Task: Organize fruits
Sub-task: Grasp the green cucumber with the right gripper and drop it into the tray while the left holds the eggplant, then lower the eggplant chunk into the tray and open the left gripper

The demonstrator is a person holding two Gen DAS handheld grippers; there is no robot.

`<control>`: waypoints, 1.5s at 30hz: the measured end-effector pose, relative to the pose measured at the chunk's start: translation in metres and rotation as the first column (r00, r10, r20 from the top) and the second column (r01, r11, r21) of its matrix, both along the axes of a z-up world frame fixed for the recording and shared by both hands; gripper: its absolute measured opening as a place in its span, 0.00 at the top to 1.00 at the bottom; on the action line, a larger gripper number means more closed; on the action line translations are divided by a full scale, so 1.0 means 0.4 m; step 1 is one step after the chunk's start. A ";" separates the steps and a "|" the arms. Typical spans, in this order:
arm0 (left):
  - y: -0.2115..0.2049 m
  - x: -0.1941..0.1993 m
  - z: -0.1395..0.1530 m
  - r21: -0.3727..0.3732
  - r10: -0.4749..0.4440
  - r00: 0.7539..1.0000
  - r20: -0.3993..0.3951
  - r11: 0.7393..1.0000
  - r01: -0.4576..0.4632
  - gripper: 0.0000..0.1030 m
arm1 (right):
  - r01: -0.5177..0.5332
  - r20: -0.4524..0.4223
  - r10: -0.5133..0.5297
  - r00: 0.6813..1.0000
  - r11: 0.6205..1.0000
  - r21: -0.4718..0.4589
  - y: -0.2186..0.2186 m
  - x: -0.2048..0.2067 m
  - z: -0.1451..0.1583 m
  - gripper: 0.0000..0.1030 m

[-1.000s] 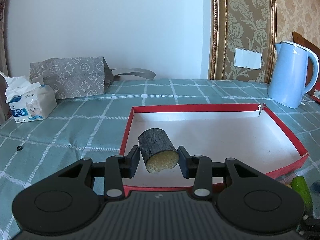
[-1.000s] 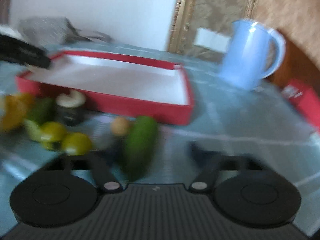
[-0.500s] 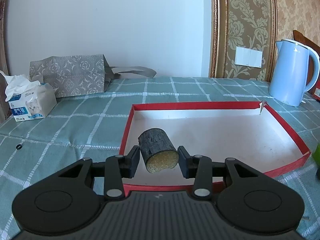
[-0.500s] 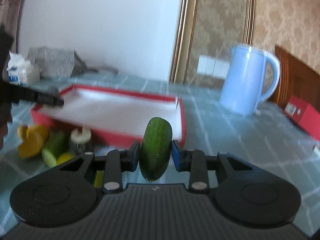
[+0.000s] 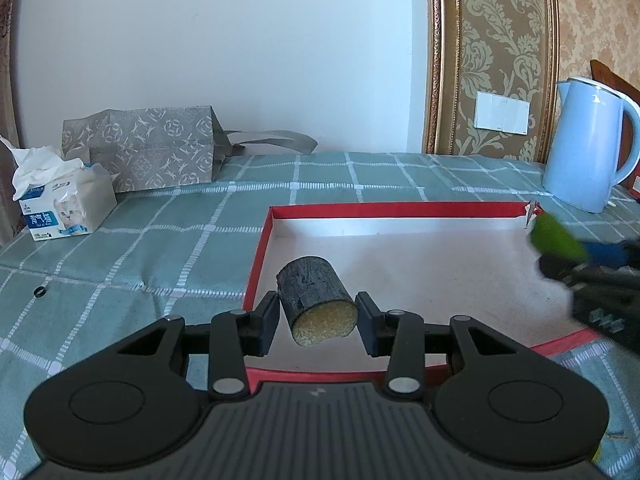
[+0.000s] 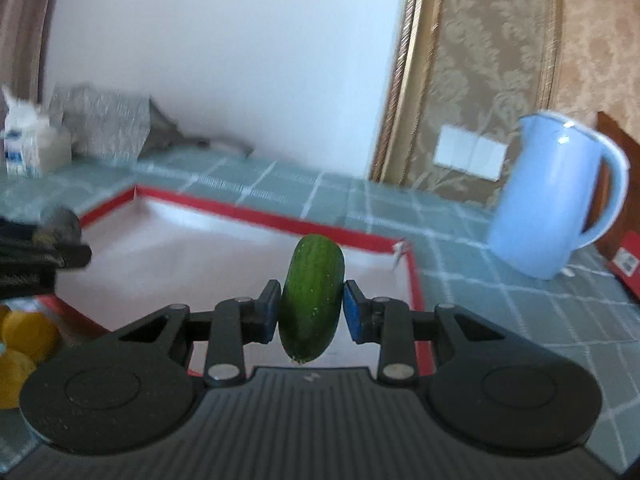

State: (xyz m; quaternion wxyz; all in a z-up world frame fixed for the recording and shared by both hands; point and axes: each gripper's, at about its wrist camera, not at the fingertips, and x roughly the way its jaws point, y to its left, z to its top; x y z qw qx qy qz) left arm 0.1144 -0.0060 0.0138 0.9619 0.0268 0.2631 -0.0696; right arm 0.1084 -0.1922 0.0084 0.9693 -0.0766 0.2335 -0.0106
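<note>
My left gripper point(image 5: 316, 322) is shut on a short dark cylinder with a yellowish cut face point(image 5: 312, 292). It holds it above the near left part of the red-rimmed white tray point(image 5: 400, 210). In the right wrist view my right gripper point(image 6: 310, 312) is shut on a green cucumber point(image 6: 314, 292), which stands upright between the blue pads over the tray's point(image 6: 256, 216) near right corner. The same cucumber point(image 5: 556, 238) shows blurred at the right edge of the left wrist view. The left gripper with its dark piece point(image 6: 60, 222) shows at the far left of the right wrist view.
A blue kettle point(image 6: 552, 196) stands right of the tray, with a red box point(image 6: 624, 260) beyond it. Yellow fruits point(image 6: 24, 336) lie on the checked cloth at the near left. A tissue box point(image 5: 60, 208) and a grey paper bag point(image 5: 152, 152) sit at the back left.
The right gripper shut on the cucumber, lifted it off the cloth and carried it over the tray's corner, into the left wrist view. The left gripper has stayed still.
</note>
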 end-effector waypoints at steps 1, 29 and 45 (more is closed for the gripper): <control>-0.001 0.001 -0.001 0.001 0.000 1.000 -0.002 1.000 0.000 0.60 | 0.001 -0.008 -0.001 1.000 1.000 0.007 0.001 0.008 -0.011 0.69; -0.024 0.017 -0.010 0.013 0.007 1.000 -0.006 1.000 -0.007 0.61 | -0.035 0.254 -0.047 0.966 0.951 0.308 -0.100 -0.320 -0.007 0.02; -0.061 0.124 -0.016 0.068 0.017 0.997 -0.071 0.998 -0.013 0.61 | -0.022 0.255 -0.061 0.965 0.951 0.309 -0.097 -0.323 -0.002 0.00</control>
